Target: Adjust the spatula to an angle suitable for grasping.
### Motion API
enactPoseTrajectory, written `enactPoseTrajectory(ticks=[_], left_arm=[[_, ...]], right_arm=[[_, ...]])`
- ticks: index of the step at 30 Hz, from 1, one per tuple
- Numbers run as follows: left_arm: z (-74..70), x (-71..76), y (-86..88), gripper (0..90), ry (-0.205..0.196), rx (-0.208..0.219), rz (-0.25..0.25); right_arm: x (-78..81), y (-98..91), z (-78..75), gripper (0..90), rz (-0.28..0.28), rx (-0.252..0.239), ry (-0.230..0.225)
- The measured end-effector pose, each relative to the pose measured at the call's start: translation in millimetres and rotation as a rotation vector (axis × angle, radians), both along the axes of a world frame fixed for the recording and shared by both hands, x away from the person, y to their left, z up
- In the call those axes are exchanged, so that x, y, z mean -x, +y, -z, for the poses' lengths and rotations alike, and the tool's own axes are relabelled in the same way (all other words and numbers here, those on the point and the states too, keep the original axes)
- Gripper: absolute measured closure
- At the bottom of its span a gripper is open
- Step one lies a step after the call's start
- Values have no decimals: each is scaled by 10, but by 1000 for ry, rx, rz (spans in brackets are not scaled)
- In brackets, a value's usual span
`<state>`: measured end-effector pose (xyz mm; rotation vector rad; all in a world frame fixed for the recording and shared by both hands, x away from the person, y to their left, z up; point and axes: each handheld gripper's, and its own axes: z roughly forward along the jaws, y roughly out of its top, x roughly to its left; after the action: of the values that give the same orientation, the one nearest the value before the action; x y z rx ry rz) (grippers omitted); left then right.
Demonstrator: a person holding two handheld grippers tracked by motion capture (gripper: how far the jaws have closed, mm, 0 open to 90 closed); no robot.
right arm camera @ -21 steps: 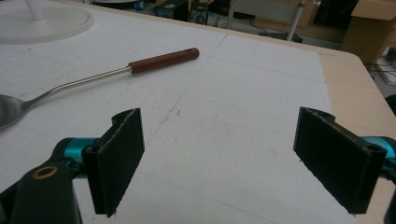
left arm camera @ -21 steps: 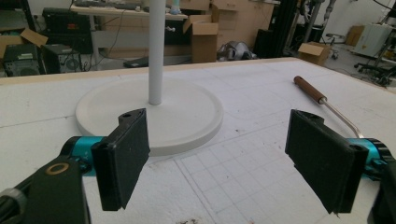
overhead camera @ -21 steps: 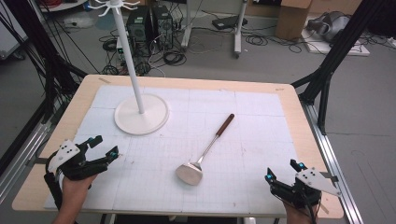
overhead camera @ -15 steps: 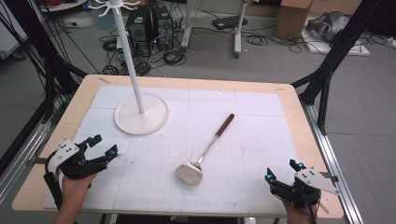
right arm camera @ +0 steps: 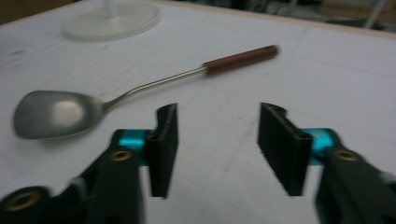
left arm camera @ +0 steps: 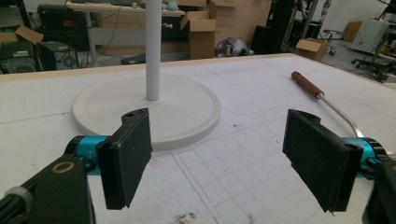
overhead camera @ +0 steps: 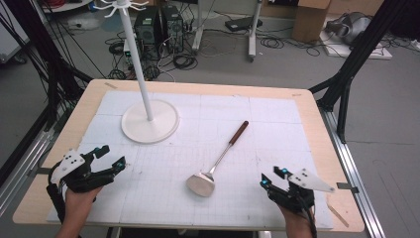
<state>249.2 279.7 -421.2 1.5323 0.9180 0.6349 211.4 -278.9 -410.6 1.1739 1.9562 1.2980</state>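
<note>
Left black two-jaw gripper (overhead camera: pixel 110 157): at 8 o'clock on table, jaws wide apart, holding nothing | right black two-jaw gripper (overhead camera: pixel 272 177): at 5 o'clock, jaws parted, holding nothing | steel spatula with brown wooden handle (overhead camera: pixel 218 161): lying flat mid-table, between both | white round-based stand (overhead camera: pixel 148 121): at 11 o'clock

Left claw (overhead camera: pixel 109 157) and right claw (overhead camera: pixel 272 178) low over the near edge, both agape, empty.
</note>
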Motion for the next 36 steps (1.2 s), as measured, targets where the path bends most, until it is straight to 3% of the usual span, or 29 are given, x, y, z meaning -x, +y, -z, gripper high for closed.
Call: enactPoseTrajectory(ticks=[4, 6, 12, 18, 21, 28, 30, 34, 36], left_arm=[[10, -1, 8, 245, 11, 5, -4], [13, -3, 8, 246, 12, 4, -4], [18, -11, 4, 247, 18, 4, -5], [19, -10, 6, 250, 19, 4, -3], [13, -2, 16, 255, 22, 10, -5], [14, -6, 15, 259, 24, 12, -3], [13, -5, 19, 259, 24, 13, -7], [18, -8, 25, 259, 27, 13, -4], [18, -8, 23, 259, 27, 16, -3]], right_arm=[[-109, 269, 53, 728, -116, 79, 44], [-178, 376, 94, 875, -175, 84, 79], [-379, 730, 213, 893, -309, 137, 143], [-463, 1154, 323, 893, -430, 171, 189], [-473, 1279, 362, 894, -443, 181, 207], [-533, 1377, 371, 894, -432, 186, 197], [-545, 1378, 370, 894, -426, 188, 198], [-601, 1237, 352, 894, -355, 200, 205], [-618, 1236, 366, 894, -355, 215, 208]])
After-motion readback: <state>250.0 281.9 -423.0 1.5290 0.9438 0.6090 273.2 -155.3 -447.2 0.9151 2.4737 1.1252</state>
